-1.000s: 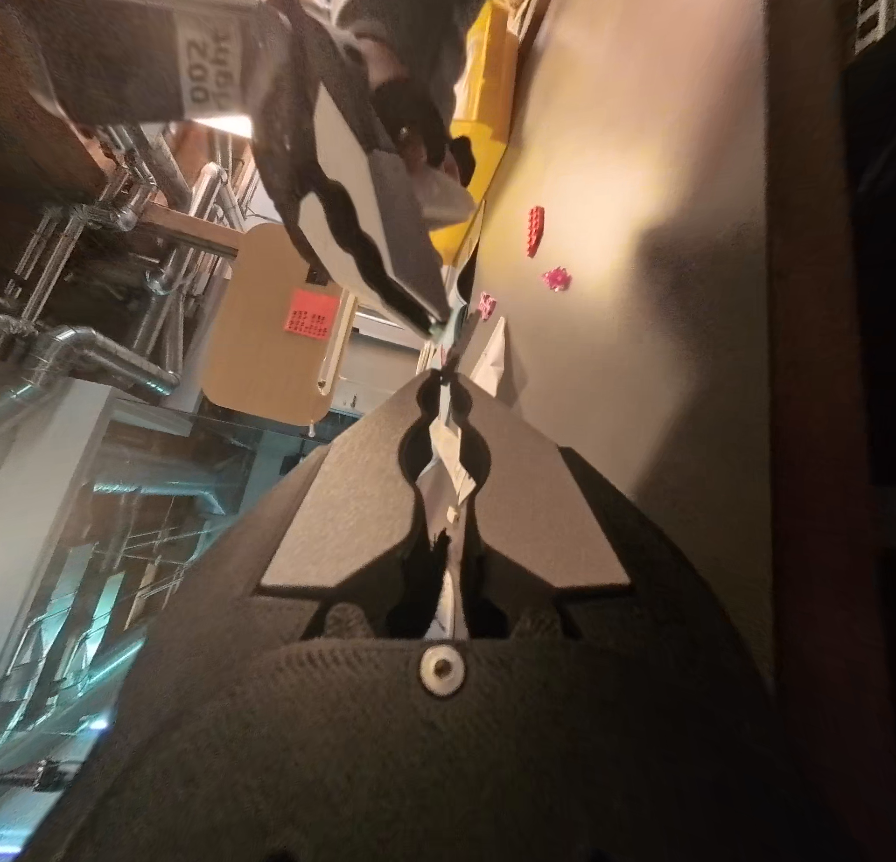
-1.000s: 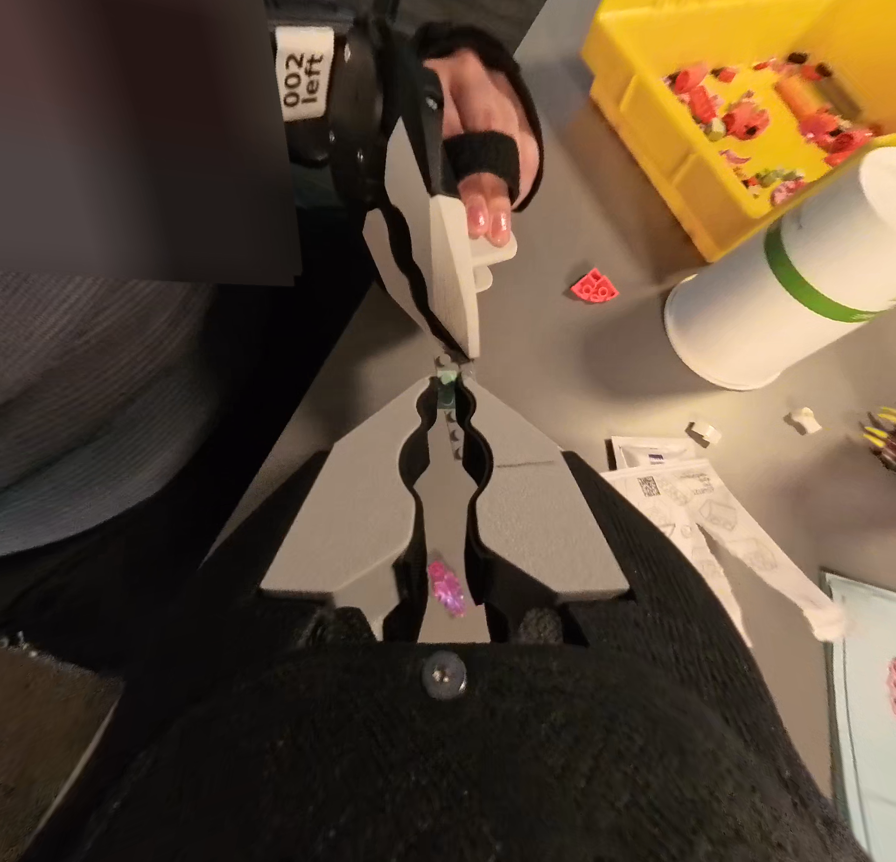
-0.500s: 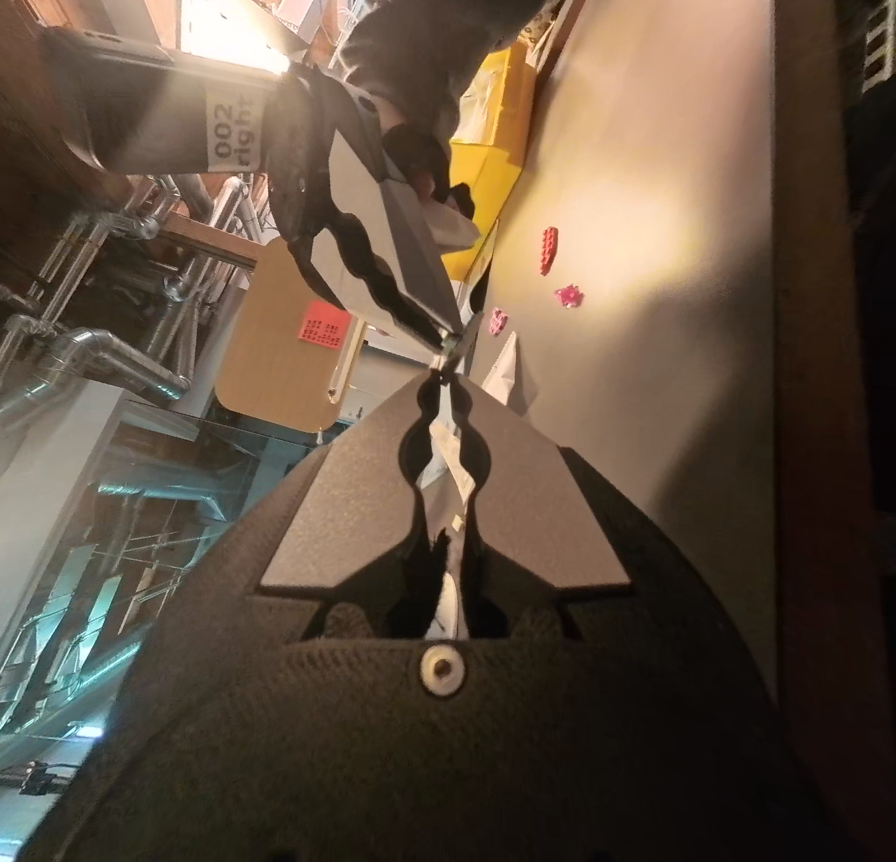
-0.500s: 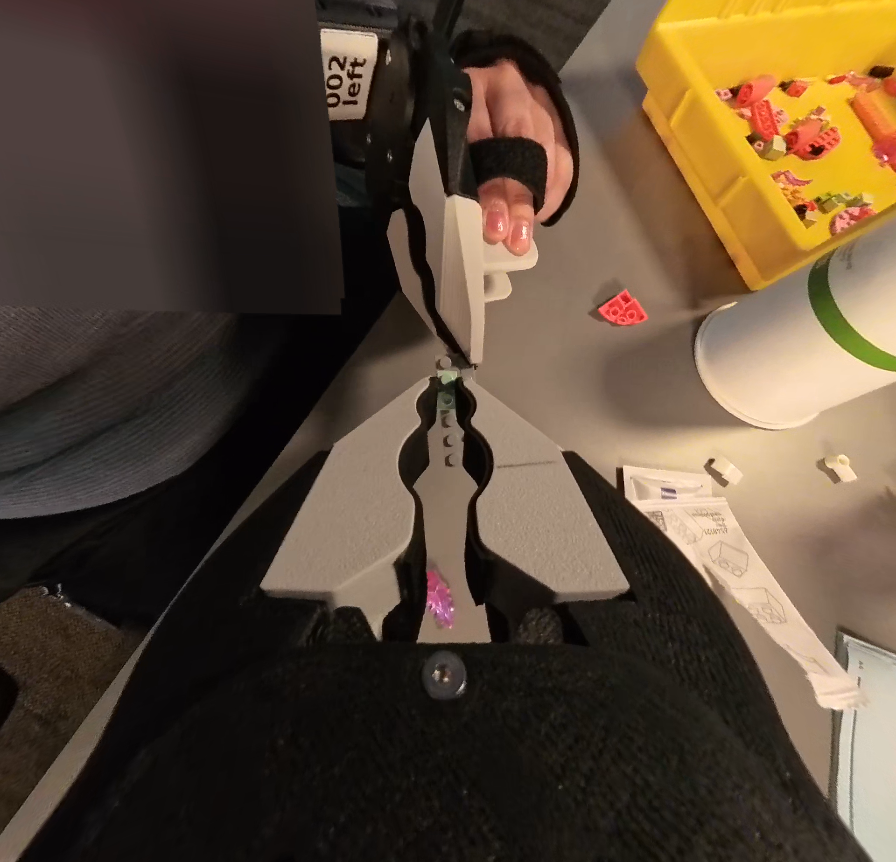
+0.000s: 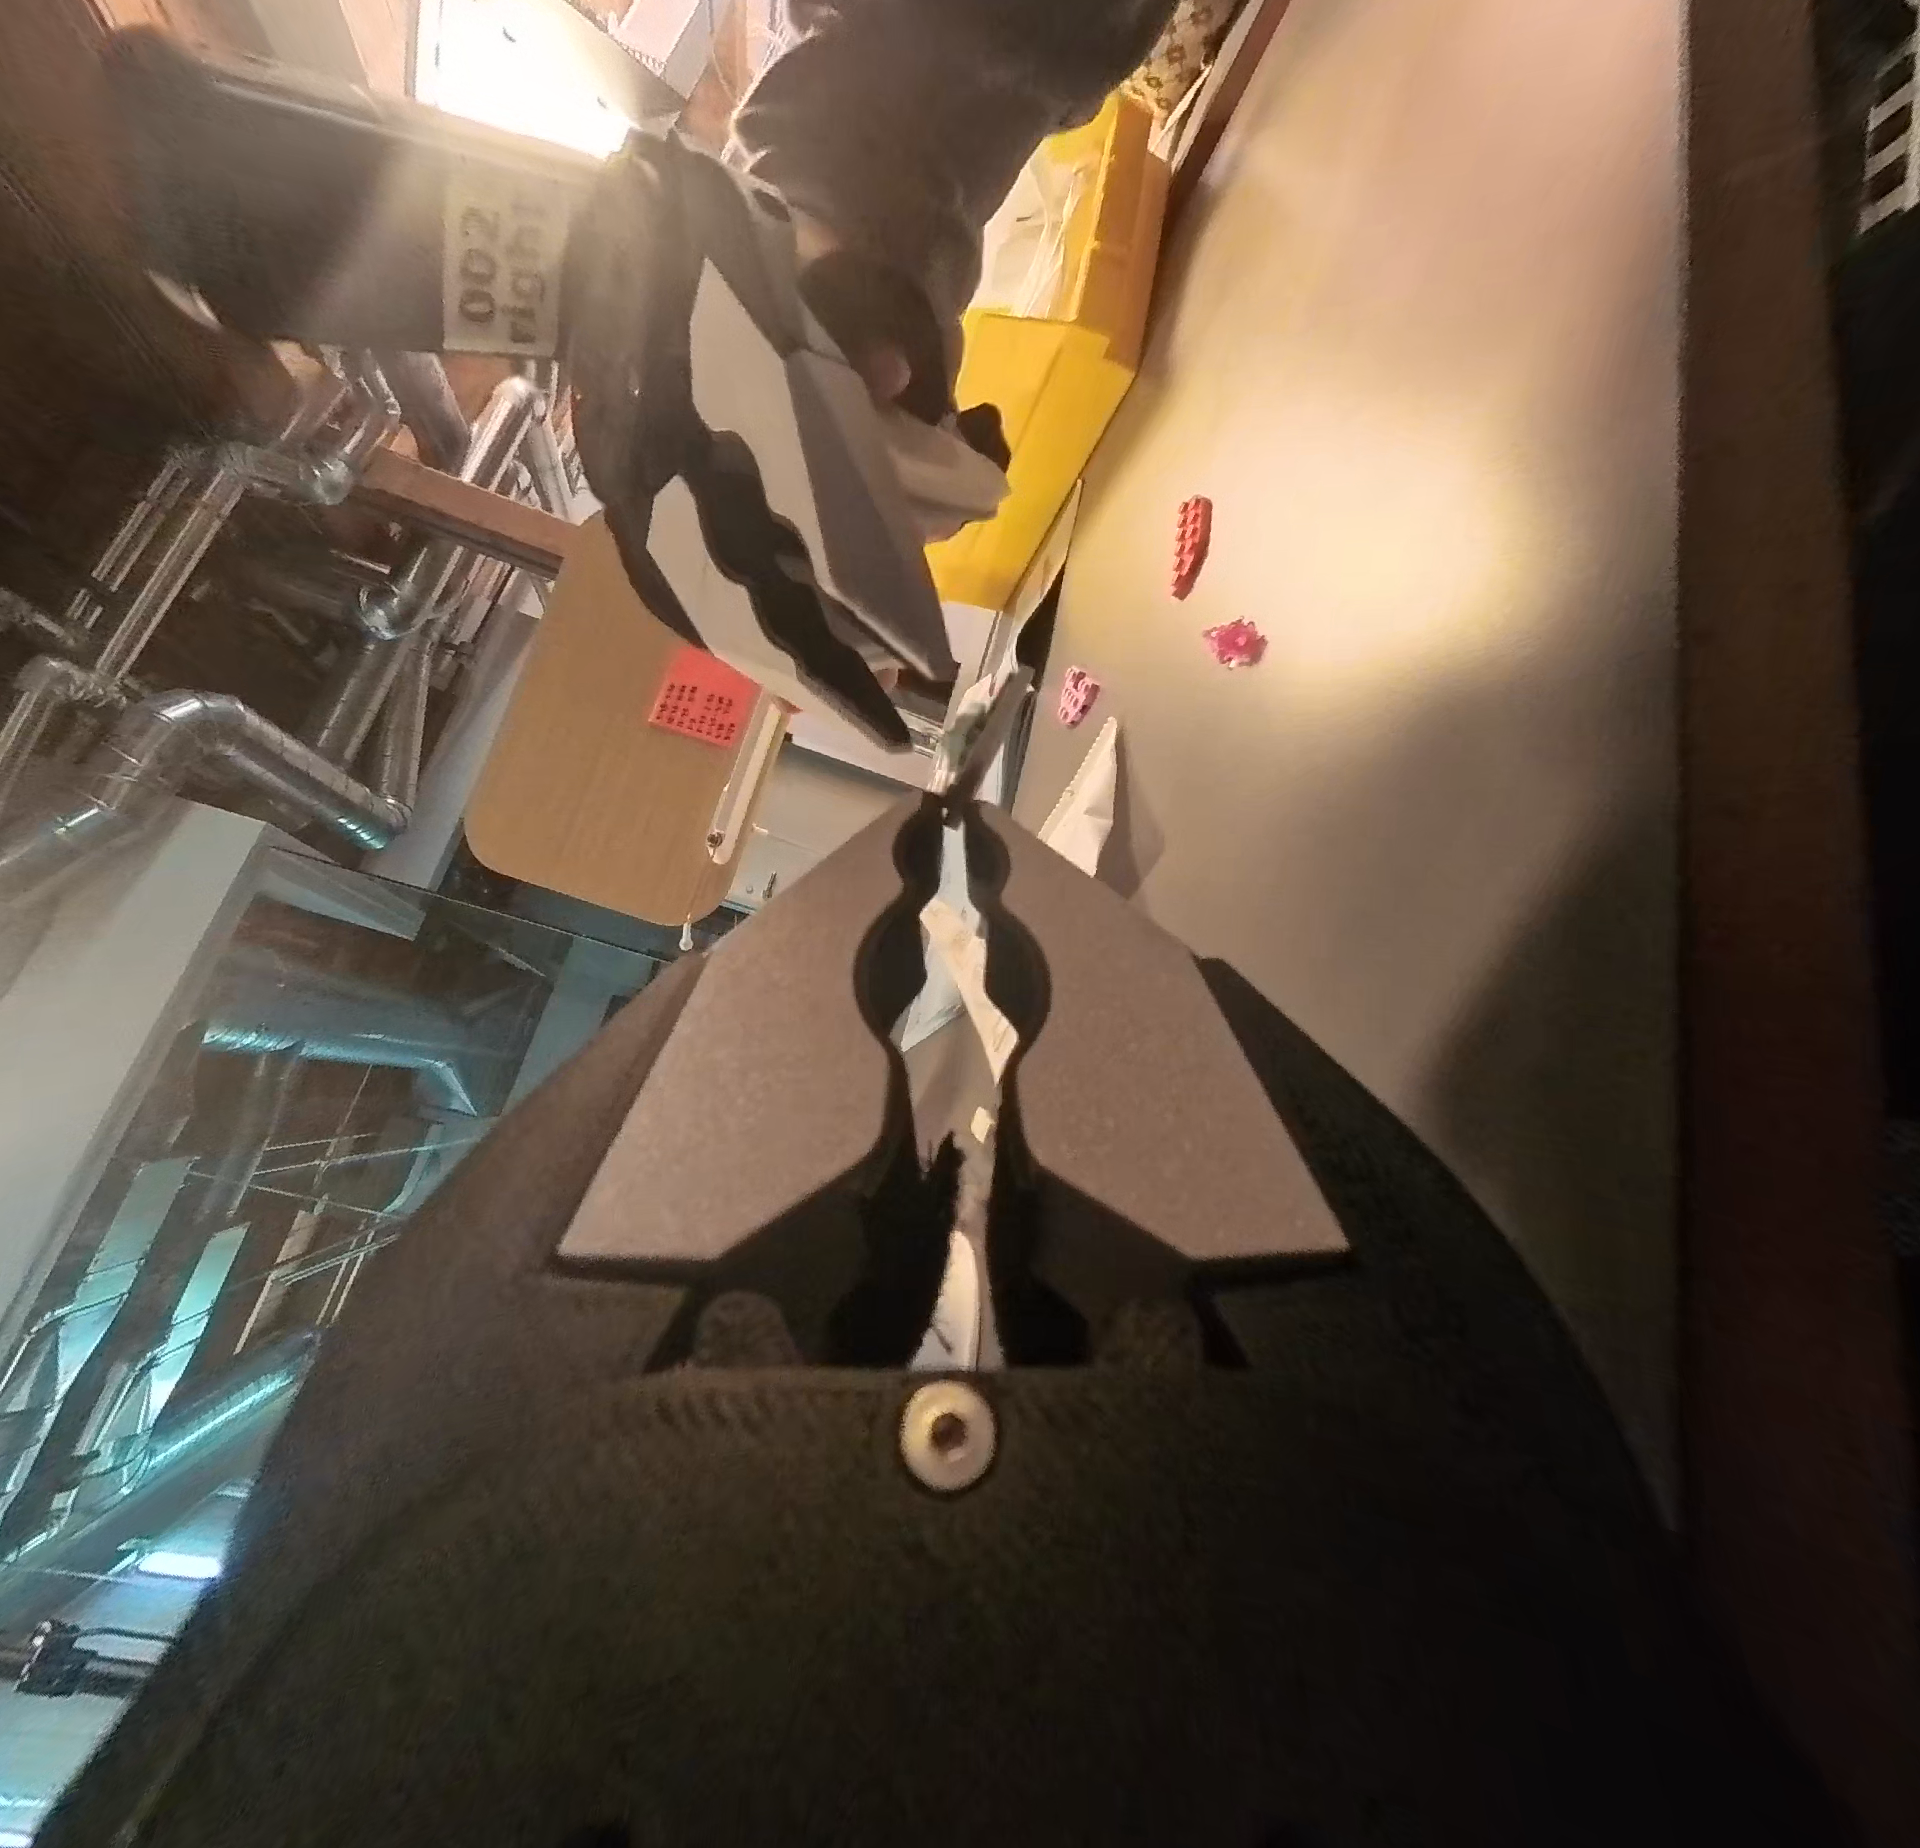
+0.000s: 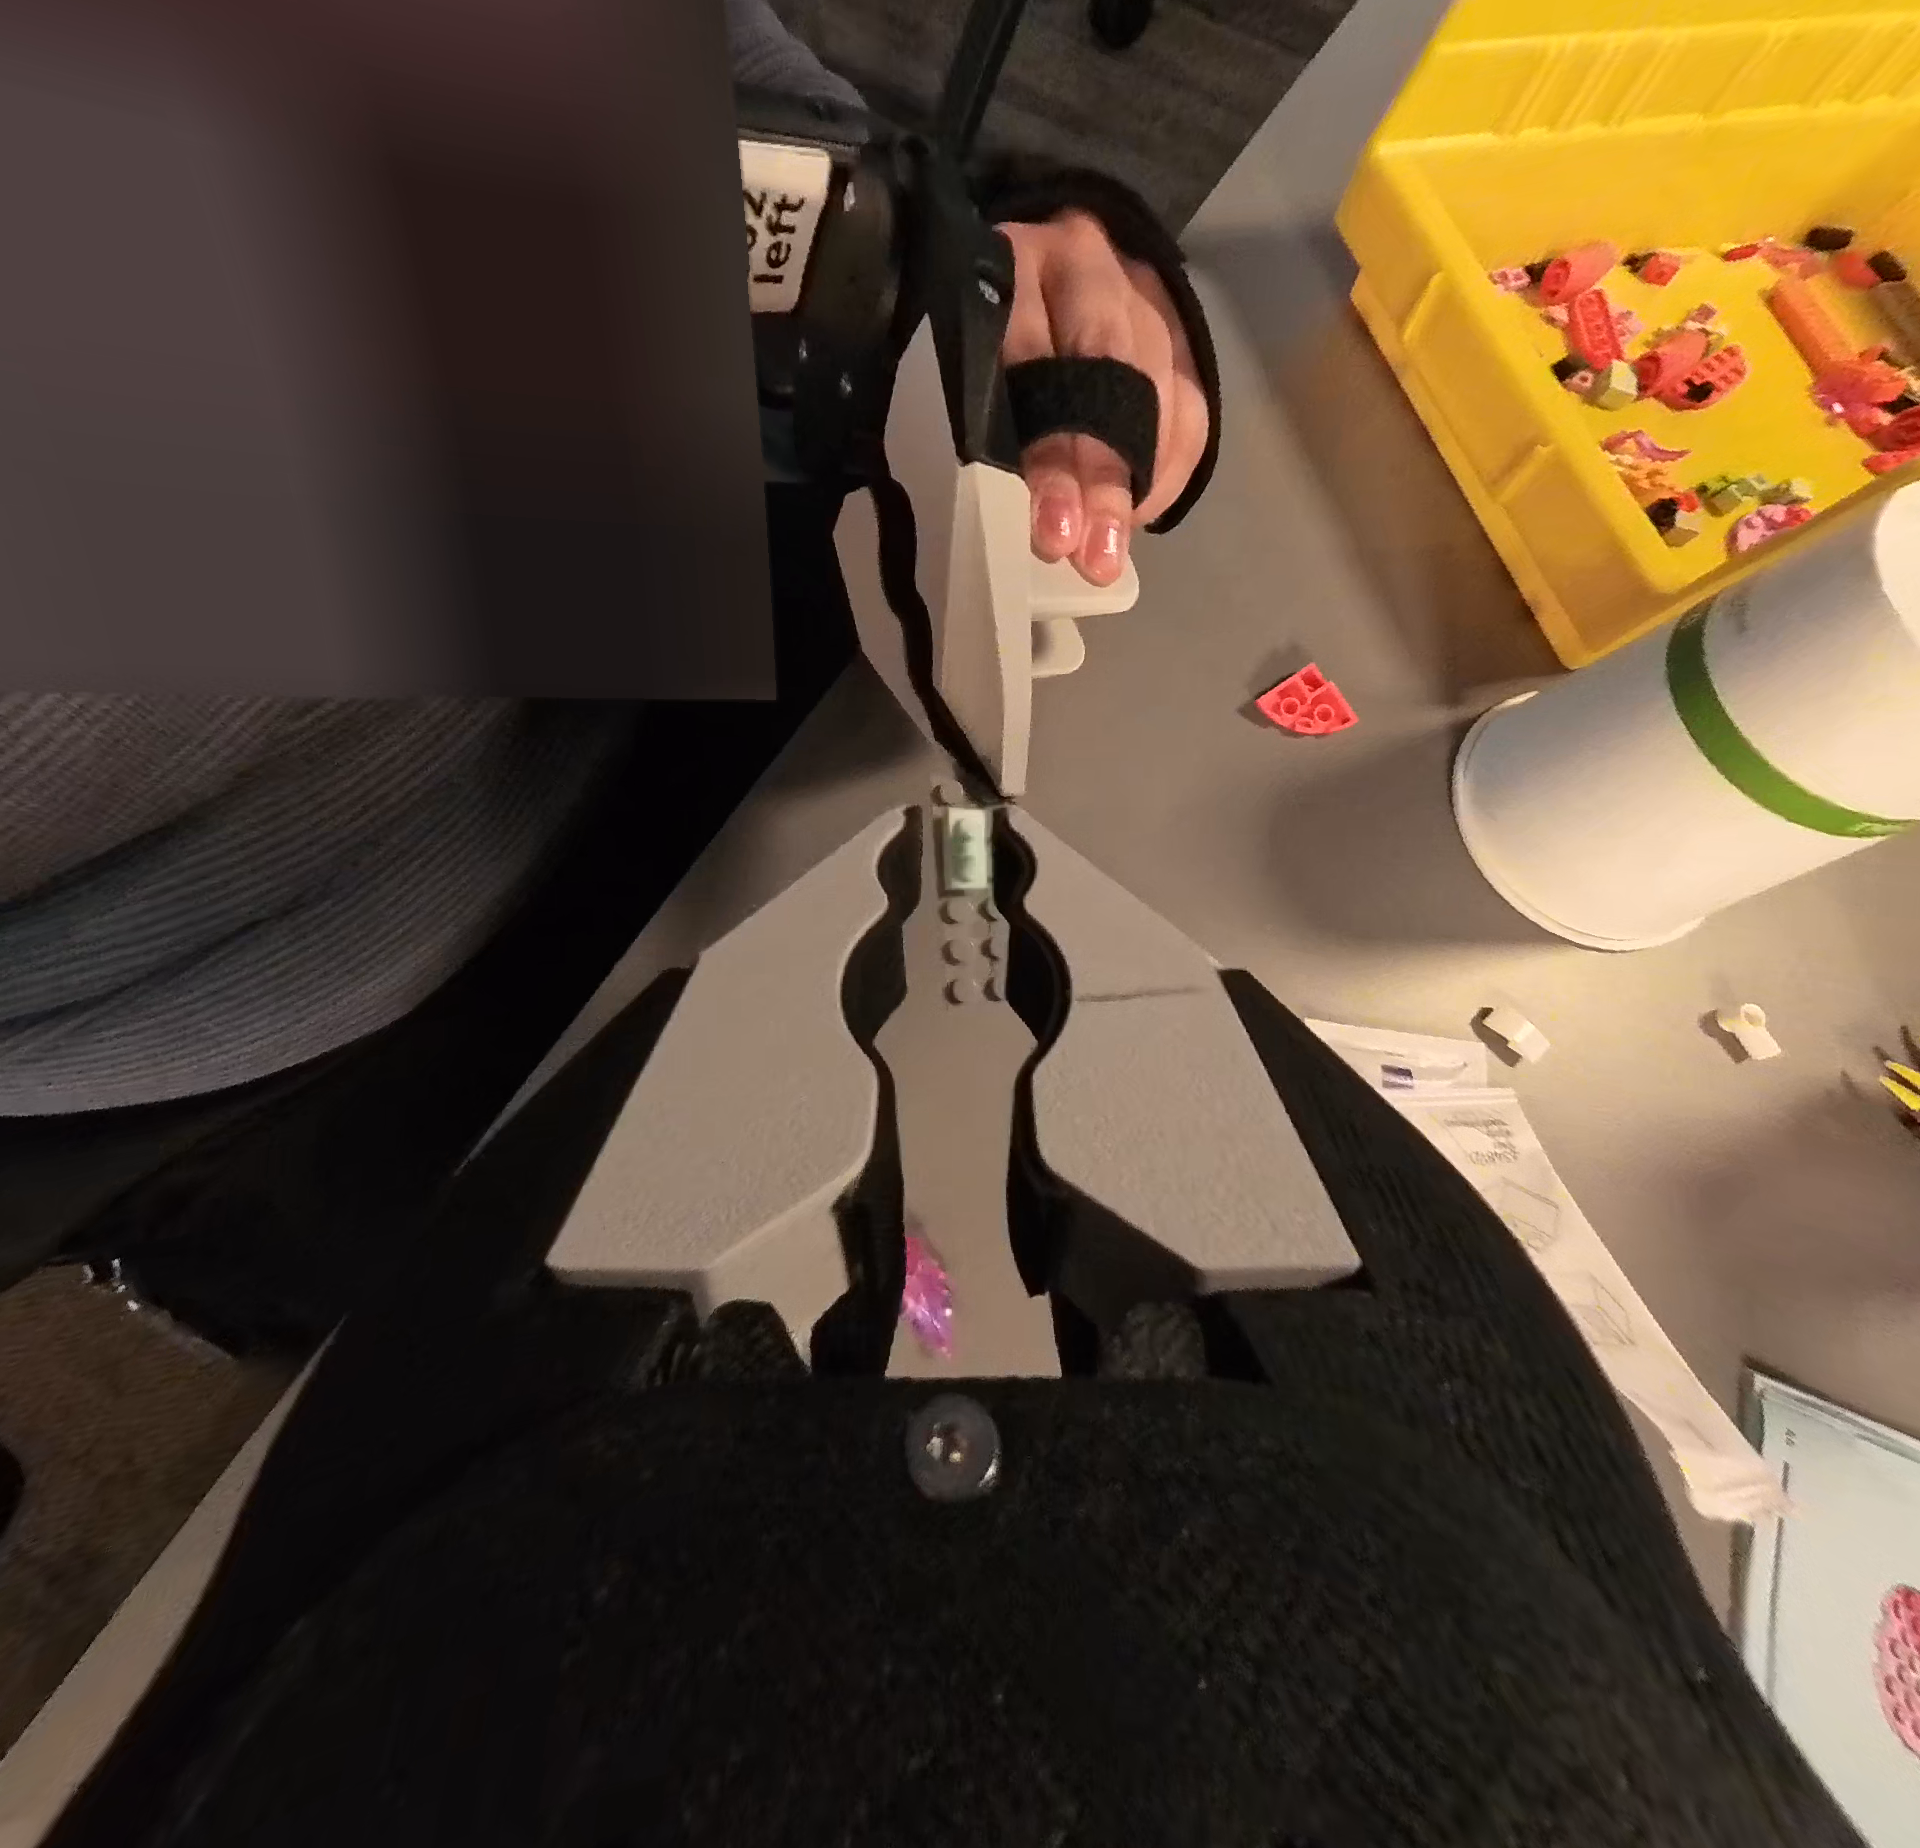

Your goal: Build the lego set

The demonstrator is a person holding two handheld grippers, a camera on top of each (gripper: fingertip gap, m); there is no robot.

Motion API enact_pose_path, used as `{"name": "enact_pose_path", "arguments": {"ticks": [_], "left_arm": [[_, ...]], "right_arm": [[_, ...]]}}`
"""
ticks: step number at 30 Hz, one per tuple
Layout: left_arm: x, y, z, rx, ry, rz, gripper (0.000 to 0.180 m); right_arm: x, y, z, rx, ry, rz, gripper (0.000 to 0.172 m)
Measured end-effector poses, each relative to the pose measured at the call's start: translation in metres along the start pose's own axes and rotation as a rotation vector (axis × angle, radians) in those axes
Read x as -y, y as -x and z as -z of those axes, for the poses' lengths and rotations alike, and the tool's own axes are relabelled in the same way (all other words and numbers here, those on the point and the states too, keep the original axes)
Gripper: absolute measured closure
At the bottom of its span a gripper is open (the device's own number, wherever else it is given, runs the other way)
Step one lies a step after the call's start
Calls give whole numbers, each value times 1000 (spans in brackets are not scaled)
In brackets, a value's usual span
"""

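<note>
Your yellow bin (image 6: 1455, 271) sits at the far right of the worktop (image 6: 1195, 863). Its front compartment holds a heap of red, pink and coral bricks (image 6: 1683, 354); the ribbed compartments behind it are too far off to read. A white tub (image 6: 1621, 790) with a green band stands just beside the bin's front wall, its inside hidden.

Your left tongs (image 5: 945, 811) are together, clamped on the far end of a thin grey studded plate (image 6: 961, 957). Your right tongs (image 6: 961, 832) stand slightly apart around a pale green brick (image 6: 961, 848) seated on that plate, and a sliver of gap shows beside the brick. You hold the plate in the air right over the worktop's near edge, which runs diagonally under both tools.

To the right, the surface is bare as far as 1 coral brick (image 6: 1304, 702). Nearer you lie 2 small white pieces (image 6: 1512, 1031) and folded paper leaflets (image 6: 1507, 1154). A pink piece (image 6: 928, 1299) lies below your right tongs, close to the edge.
</note>
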State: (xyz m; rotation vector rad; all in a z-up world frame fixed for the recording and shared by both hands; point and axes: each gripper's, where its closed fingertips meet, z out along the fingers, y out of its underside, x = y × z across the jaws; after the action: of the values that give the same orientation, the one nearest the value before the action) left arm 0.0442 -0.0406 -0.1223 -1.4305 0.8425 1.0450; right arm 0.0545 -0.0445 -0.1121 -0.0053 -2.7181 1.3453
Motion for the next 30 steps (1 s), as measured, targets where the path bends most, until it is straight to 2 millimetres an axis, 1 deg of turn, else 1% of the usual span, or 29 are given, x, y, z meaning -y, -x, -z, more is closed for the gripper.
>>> {"name": "enact_pose_path", "arguments": {"ticks": [2,4,6,8,11,14,19,21,23,24,30], "left_arm": [[-1,0,-1,-1,4,2,177],[-3,1,-1,4,15,8,177],[-6,3,-2,10,31,14,177],[-10,4,-3,15,52,17,177],[-13,5,-4,21,70,31,178],[-16,7,-5,26,82,49,178],[-18,8,-5,30,93,49,178],[-18,7,-5,26,97,54,178],[-19,8,-6,28,101,53,178],[-20,7,-6,26,105,57,178],[-23,8,-6,17,118,91,178]], "right_arm": [[-2,-2,0,-26,8,3,159],[-1,-4,1,-74,0,7,153],[-1,-9,2,-183,16,43,147],[-5,-16,2,-370,76,159,142],[-4,-22,2,-652,159,402,145],[-6,-21,-2,-803,240,547,145],[-12,-28,-6,-884,323,612,146],[-14,-32,-7,-899,342,624,150],[-14,-34,-7,-915,353,640,160],[-13,-35,-7,-925,354,653,162],[-12,-38,-7,-993,359,678,164]]}}
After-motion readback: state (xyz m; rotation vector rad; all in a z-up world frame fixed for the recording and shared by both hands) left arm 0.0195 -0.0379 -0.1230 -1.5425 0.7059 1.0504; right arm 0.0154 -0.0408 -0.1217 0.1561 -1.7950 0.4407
